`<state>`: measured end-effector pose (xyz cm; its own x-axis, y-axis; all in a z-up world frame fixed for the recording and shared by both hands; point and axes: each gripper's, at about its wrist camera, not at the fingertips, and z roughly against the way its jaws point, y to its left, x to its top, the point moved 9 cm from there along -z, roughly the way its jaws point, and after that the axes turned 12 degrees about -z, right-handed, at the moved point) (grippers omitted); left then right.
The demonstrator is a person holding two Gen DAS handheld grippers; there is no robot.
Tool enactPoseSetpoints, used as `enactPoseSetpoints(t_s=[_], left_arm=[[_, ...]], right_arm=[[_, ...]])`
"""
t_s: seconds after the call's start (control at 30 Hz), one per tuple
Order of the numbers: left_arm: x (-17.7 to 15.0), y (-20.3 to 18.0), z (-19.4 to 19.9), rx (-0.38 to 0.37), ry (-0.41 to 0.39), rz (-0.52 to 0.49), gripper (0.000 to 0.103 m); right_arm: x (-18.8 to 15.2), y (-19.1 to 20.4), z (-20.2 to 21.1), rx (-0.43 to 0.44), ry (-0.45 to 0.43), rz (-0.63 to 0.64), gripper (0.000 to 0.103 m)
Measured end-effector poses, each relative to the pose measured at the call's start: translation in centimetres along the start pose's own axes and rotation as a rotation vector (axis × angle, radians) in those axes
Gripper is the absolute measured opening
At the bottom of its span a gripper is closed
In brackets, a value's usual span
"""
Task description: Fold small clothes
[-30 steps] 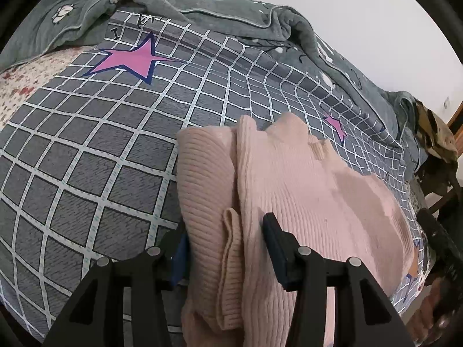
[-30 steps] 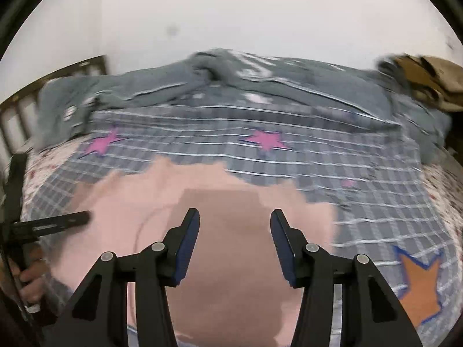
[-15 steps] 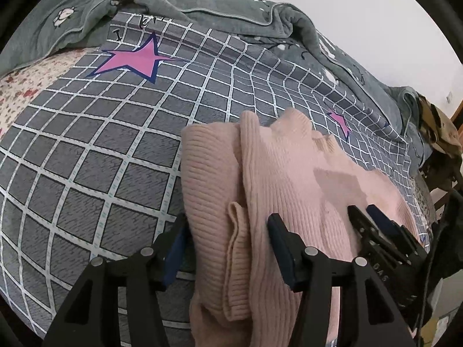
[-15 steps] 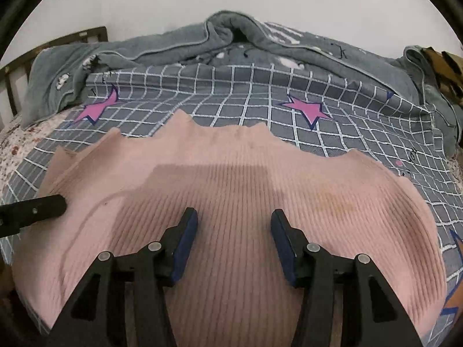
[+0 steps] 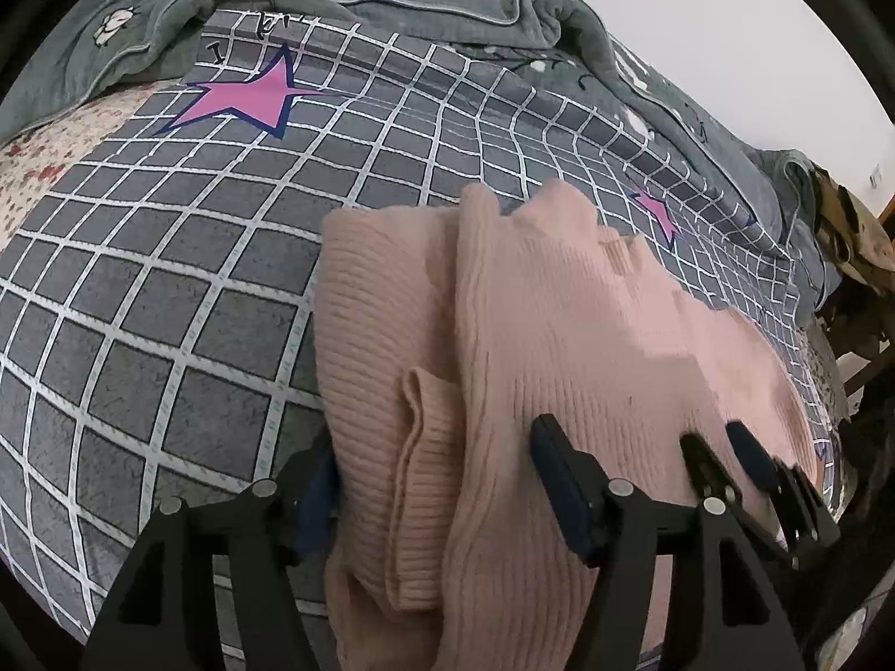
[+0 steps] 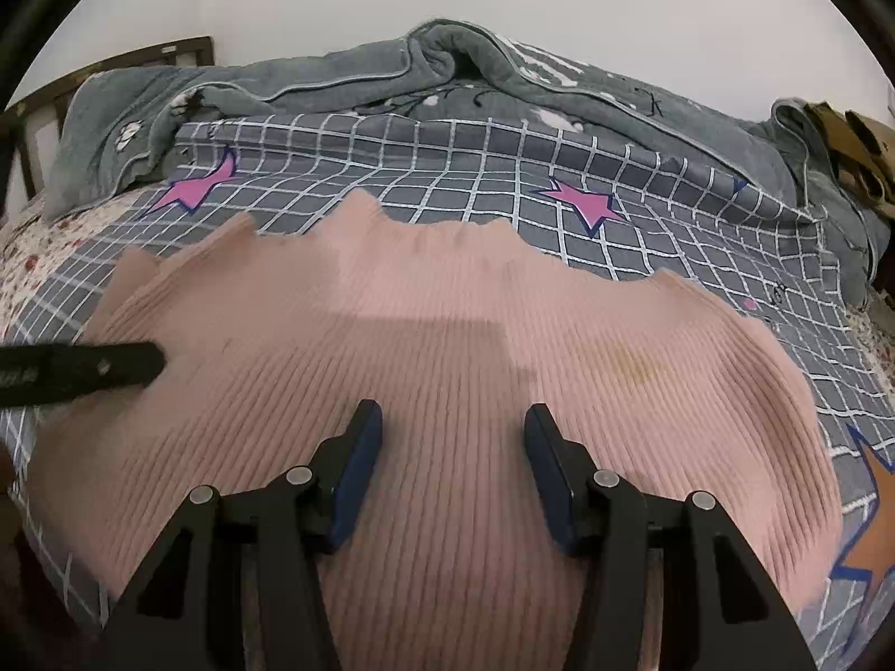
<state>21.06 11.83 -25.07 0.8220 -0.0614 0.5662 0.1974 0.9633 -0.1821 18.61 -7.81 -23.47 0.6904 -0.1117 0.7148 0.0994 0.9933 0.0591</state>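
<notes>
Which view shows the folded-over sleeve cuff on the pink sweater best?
Left wrist view: the sleeve cuff lies sharp between the open left claw fingers, on the pink sweater. Right wrist view shows only the sweater's broad ribbed body, no cuff.

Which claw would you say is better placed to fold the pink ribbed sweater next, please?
Probably the left claw: it straddles the pink ribbed sweater's bunched edge, while the right claw only hovers open above the flat middle.
</notes>
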Motion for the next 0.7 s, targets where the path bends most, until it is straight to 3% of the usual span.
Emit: enactPoseSetpoints(t_s=[0.3, 0.47, 0.7], left_arm=[[-0.9, -0.3, 0.4, -0.002, 0.012, 0.01, 0.064], [-1.2, -0.3, 0.6, -0.009, 0.006, 0.018, 0.064], [-1.4, -0.2, 0.6, -0.032, -0.005, 0.008, 0.064]], right_arm=[[-3.7, -0.2, 4.0, -0.005, -0.037, 0.059, 0.051], [-5.8, -0.6, 5.3, 0.011, -0.014, 0.051, 0.051], [-5.7, -0.8, 7.1, 0.091, -0.051, 0.062, 0.052]])
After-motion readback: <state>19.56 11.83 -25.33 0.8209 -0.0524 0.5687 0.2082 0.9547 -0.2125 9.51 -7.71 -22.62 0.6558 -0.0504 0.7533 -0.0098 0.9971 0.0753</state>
